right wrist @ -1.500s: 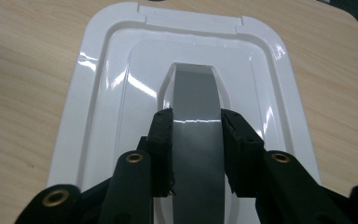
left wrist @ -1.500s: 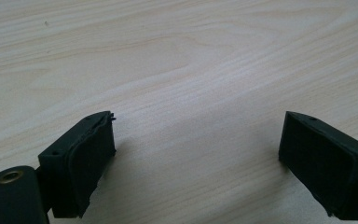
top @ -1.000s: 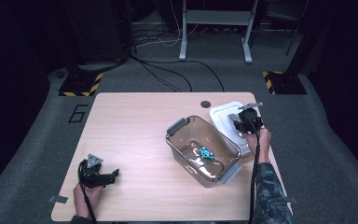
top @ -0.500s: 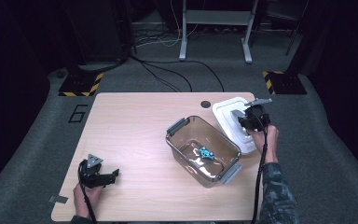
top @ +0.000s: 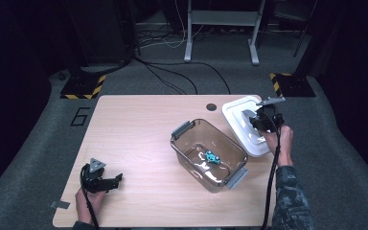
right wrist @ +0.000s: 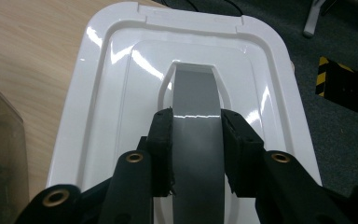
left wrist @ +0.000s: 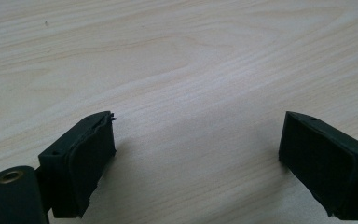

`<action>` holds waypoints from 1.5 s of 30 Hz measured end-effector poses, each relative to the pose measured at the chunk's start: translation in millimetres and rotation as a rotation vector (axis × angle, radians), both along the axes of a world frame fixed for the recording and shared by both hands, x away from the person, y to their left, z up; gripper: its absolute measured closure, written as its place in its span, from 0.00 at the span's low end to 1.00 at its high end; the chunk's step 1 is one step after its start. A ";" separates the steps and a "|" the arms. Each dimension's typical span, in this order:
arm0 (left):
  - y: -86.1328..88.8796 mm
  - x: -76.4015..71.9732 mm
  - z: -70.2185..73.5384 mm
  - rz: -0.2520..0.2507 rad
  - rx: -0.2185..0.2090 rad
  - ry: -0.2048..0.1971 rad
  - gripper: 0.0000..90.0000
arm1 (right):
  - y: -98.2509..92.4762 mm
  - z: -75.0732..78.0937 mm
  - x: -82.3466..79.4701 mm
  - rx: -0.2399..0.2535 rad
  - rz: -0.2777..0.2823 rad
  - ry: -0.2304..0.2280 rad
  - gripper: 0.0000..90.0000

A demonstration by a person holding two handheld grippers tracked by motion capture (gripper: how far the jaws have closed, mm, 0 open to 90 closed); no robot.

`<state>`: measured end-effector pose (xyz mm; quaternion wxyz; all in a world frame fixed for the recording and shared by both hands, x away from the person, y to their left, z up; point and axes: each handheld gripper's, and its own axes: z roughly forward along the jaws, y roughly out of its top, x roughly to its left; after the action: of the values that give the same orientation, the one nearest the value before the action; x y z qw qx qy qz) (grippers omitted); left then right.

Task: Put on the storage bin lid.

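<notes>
A white lid with a grey handle is at the table's right edge, tilted. My right gripper is shut on that handle, its pads pressing both sides of it in the right gripper view. Next to it stands a clear brown box with grey latches and a small teal object inside. My left gripper rests near the front left of the wooden table. Its jaws stand wide open over bare wood.
The box's edge lies close to the left of the lid. A dark round hole sits in the table's far edge. Beyond the table are grey floor, cables and a metal stand.
My right gripper has risen a little with the lid held by its handle, and the lid's near side has come off the table. The left gripper has not moved.
</notes>
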<state>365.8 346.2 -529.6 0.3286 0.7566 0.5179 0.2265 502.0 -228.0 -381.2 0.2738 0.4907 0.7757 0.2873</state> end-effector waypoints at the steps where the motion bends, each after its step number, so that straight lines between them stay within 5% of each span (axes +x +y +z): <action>1: 0.0 0.0 0.0 0.000 0.000 0.000 0.11 | -0.4 2.0 -0.3 0.000 0.000 -0.003 0.74; 22: 0.1 0.1 0.0 0.000 0.000 0.000 0.11 | -3.4 45.3 -12.8 0.017 0.039 -0.019 0.74; 45: -0.7 0.1 -0.7 0.007 -0.007 -0.009 0.11 | 45.8 78.1 -44.3 0.041 0.141 -0.007 0.74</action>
<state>365.8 345.5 -530.3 0.3329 0.7524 0.5201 0.2293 457.7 -182.3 -303.1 0.2454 0.4395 0.8012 0.3235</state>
